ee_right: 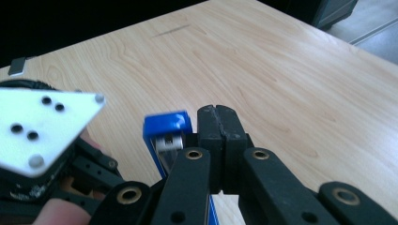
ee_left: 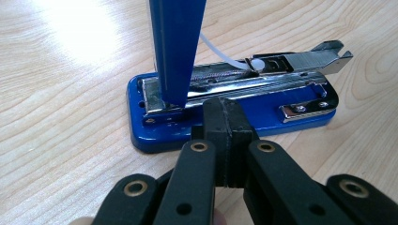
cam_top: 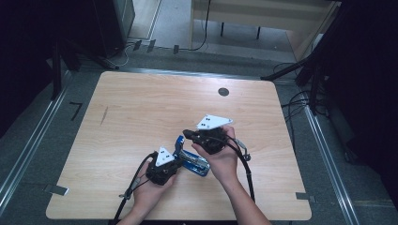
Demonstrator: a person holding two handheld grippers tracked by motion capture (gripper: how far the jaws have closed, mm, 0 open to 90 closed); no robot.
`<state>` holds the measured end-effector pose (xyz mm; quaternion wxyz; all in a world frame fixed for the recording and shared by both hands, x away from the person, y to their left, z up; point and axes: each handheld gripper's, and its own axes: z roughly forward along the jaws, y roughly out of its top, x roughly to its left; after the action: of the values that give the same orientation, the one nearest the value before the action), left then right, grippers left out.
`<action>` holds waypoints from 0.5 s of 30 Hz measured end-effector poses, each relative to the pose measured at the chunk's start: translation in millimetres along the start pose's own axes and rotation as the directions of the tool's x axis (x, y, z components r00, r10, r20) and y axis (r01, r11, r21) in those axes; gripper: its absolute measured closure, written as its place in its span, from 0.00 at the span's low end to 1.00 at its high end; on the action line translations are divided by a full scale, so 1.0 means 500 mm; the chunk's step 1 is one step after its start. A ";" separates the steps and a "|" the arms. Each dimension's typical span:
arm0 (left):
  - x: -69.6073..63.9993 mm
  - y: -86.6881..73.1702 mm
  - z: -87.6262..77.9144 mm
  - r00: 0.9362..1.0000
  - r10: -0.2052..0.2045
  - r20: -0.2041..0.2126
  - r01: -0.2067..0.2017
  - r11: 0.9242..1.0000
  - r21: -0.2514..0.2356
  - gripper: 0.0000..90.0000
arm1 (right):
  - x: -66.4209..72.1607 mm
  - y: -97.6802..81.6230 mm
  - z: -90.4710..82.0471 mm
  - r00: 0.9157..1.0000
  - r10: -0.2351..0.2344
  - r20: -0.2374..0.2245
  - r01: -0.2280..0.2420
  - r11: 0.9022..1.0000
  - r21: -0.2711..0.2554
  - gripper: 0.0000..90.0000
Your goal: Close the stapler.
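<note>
stapler (ee_left: 234, 101) sits opened up, lid (ee_left: 176, 47) vertical, probably for reloading; left gripper (ee_left: 224, 140) and right gripper (ee_right: 218, 140) beside it, both closed tight, holding nothing

Stapler lid (ee_left: 176, 47) cut off by top edge; base (cam_top: 195, 165) partly hand-hidden.

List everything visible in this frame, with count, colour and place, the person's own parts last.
Stapler: one, blue and metal, near middle of table, lid swung up.
Table: one, light wood, round dark hole near far edge.
Cables: several, black, on floor beyond and right of table.
Left tool: one, black, jaws together, at stapler's base.
Right tool: one, black, jaws together, beside raised lid.
Hands: two, at near edge, one holding each tool.
</note>
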<state>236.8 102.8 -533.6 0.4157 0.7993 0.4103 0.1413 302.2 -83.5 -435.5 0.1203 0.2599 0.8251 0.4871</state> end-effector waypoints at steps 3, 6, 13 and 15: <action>0.000 0.000 0.000 1.000 0.001 -0.001 -0.001 1.000 0.000 1.00 | 0.004 0.014 0.001 1.000 -0.010 -0.003 0.010 1.000 -0.003 1.00; 0.000 0.000 0.000 1.000 0.002 -0.001 -0.002 1.000 0.001 1.00 | 0.009 0.027 0.002 1.000 -0.022 -0.006 0.022 1.000 -0.007 1.00; 0.000 0.000 0.000 1.000 0.002 0.002 -0.002 1.000 0.001 1.00 | 0.025 0.042 0.008 0.999 -0.039 -0.020 0.038 0.999 -0.015 1.00; 0.000 0.000 0.000 1.000 0.002 0.002 -0.002 1.000 0.001 1.00 | 0.028 0.042 0.011 0.999 -0.042 -0.024 0.041 0.999 -0.015 1.00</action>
<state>236.8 102.7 -533.6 0.4155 0.8001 0.4092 0.1408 299.3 -63.6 -419.2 0.1222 0.2360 0.8282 0.4934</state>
